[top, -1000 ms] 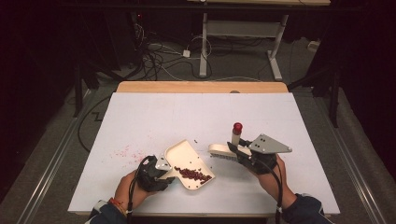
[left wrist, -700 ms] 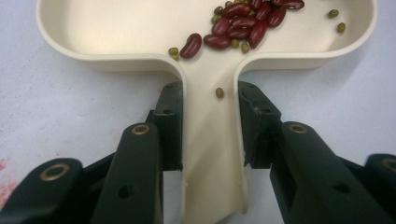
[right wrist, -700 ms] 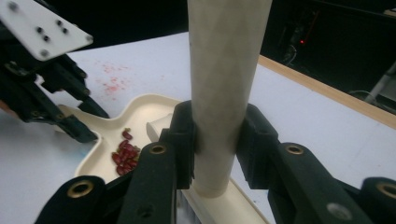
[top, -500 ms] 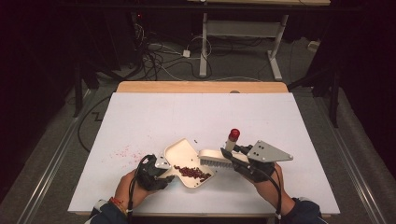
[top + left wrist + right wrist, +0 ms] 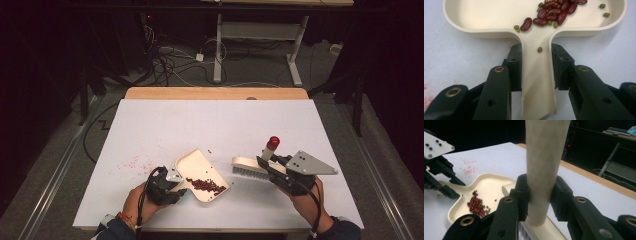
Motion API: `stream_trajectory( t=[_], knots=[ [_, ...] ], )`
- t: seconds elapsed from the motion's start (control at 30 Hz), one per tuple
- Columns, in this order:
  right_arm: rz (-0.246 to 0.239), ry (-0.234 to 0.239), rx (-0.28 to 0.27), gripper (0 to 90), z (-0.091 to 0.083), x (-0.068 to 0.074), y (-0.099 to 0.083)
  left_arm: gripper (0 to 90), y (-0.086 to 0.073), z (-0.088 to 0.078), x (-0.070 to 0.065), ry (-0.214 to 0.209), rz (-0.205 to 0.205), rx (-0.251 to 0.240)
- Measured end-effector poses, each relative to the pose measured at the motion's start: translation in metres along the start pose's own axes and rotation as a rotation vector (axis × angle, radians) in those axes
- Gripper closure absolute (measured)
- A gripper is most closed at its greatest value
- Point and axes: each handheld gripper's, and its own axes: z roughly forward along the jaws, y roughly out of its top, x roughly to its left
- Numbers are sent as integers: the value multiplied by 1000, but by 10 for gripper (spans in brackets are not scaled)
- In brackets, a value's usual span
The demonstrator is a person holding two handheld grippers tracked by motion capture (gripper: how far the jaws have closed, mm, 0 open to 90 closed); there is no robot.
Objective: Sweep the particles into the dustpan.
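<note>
High view overhead facing forward, both gripper views close along jaws, sharing dustpan (image 5: 201, 171).

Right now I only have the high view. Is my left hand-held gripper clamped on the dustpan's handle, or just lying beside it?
Observer: Clamped. In the left gripper view the left hand-held gripper has a jaw pressed on each side of the dustpan handle.
Operator: Anything on that handle?
Observer: One small green bean lies on it, between the jaws.
Operator: And the pile, is it all red?
Observer: No. Green beans are mixed among the red beans.
Operator: Is the right one holding the brush firmly?
Observer: The right hand-held gripper has both jaws against the upright brush handle.
</note>
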Motion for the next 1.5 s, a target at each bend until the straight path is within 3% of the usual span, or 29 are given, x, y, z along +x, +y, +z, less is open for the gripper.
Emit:
stream_trajectory(
  t=[0.13, 0.3, 0.43, 0.6, 0.73, 0.9, 1.13, 1.33, 1.5],
  knots=[
    [4, 4, 37, 705, -8, -3, -7, 633, 1, 0, -1, 10, 4, 6],
    [-8, 62, 74, 705, -5, 1, -11, 633, 2, 1, -2, 15, 6, 13],
    [-30, 87, 64, 705, 10, 14, -7, 632, 3, 2, -2, 14, 7, 17],
    [-40, 107, 44, 704, 22, 21, -2, 633, 2, 3, -2, 10, 6, 17],
    [-20, 144, 5, 706, 23, 23, 2, 632, 1, 3, -1, 6, 4, 15],
    [-29, 134, -19, 706, 19, 22, 4, 633, 1, 3, 0, 8, 5, 17],
    [-5, 98, -64, 706, 12, 12, 12, 633, 1, 3, 0, 3, 5, 19],
    [-45, 32, -48, 706, 22, 14, 13, 633, 1, 3, 0, 4, 4, 19],
    [-42, 29, -14, 706, 38, 20, 2, 633, 1, 3, 0, 6, 4, 18]
  ],
)
